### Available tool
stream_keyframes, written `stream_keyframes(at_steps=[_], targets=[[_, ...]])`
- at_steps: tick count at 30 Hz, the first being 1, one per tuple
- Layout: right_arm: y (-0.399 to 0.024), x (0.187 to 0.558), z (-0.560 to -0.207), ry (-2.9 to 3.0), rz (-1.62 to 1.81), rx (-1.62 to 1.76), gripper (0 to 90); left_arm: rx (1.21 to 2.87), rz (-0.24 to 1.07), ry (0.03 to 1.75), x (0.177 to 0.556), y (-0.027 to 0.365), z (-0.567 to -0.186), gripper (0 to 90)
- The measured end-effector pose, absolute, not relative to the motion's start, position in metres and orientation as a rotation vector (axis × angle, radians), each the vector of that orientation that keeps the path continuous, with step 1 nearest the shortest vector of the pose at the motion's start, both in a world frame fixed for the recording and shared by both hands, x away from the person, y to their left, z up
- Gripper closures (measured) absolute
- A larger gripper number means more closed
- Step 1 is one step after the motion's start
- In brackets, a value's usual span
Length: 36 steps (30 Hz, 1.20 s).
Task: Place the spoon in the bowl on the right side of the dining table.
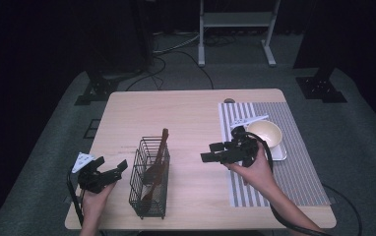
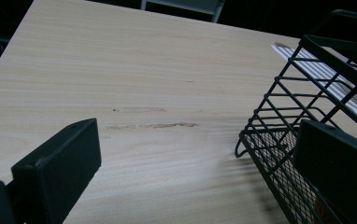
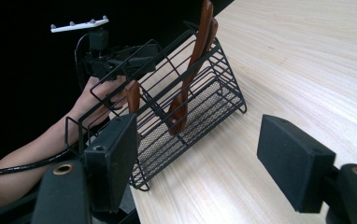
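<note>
wire basket (image 1: 149, 179) with wooden spoons (image 1: 157, 164) sits near the bench's front-left edge. both claws, left (image 1: 113, 170) and right (image 1: 212, 152), gape wide and empty. i'd square up before pinching a spoon handle.

table (image 1: 186, 110): wood | wire basket (image 1: 149, 196) | striped mat (image 1: 294, 172)

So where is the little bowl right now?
In the high view the bowl sits on the striped placemat at the table's right side, on a small tray, just beyond the right hand-held gripper.
</note>
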State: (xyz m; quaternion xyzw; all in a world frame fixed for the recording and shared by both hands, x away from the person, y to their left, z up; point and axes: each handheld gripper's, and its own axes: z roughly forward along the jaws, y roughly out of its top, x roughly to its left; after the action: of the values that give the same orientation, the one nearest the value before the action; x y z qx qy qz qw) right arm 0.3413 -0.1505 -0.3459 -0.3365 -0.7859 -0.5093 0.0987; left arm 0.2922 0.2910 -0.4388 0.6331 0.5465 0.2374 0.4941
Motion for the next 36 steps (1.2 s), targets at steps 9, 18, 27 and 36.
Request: stream_keyframes(at_steps=[9, 18, 27, 36], targets=[[-0.142, 0.348, -0.344, -2.325, -1.495, -0.979, 27.9, 1.533, 0.574, 1.325, 0.292, 0.291, -0.439, 0.2], [-0.131, 0.354, -0.341, -2.327, -1.479, -0.965, 27.9, 1.529, 0.574, 1.327, 0.292, 0.291, -0.439, 0.2], [-0.119, 0.361, -0.341, -2.321, -1.468, -0.945, 27.9, 1.529, 0.574, 1.326, 0.292, 0.291, -0.438, 0.2], [-0.108, 0.367, -0.342, -2.319, -1.456, -0.933, 27.9, 1.53, 0.577, 1.323, 0.292, 0.292, -0.438, 0.2]])
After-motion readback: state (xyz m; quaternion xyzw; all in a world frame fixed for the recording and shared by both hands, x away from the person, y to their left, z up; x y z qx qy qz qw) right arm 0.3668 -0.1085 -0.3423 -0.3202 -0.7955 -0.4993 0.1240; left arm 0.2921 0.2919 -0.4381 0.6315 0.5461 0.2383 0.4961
